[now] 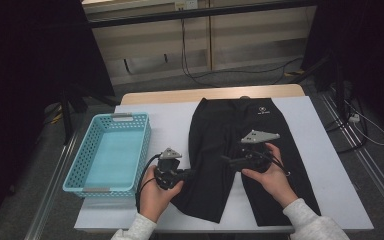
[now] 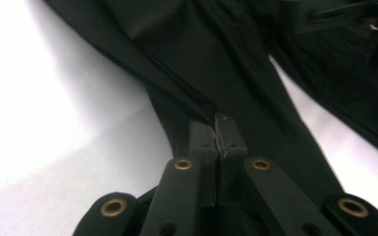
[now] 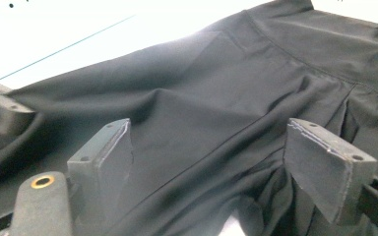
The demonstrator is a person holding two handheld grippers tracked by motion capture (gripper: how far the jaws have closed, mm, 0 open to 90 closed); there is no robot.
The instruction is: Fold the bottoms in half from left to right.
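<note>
A pair of black shorts (image 1: 215, 130) lies flat on the white table cover, waistband at the far side with a small white logo. My left gripper (image 1: 187, 173) is at the outer edge of the left leg. In the left gripper view its jaws are shut on a fold of the shorts (image 2: 197, 59), pinched at the tips (image 2: 216, 123). My right gripper (image 1: 227, 160) hovers over the crotch area and points left. In the right gripper view it (image 3: 209, 157) stands open wide, with the black fabric (image 3: 202, 98) lying below and between the pads (image 3: 103, 157).
A light blue plastic basket (image 1: 145, 145) stands on the table's left side, with nothing in it. Bare white table cover (image 1: 170, 120) lies between basket and shorts and to the right of the shorts. Cables run across the floor behind the table.
</note>
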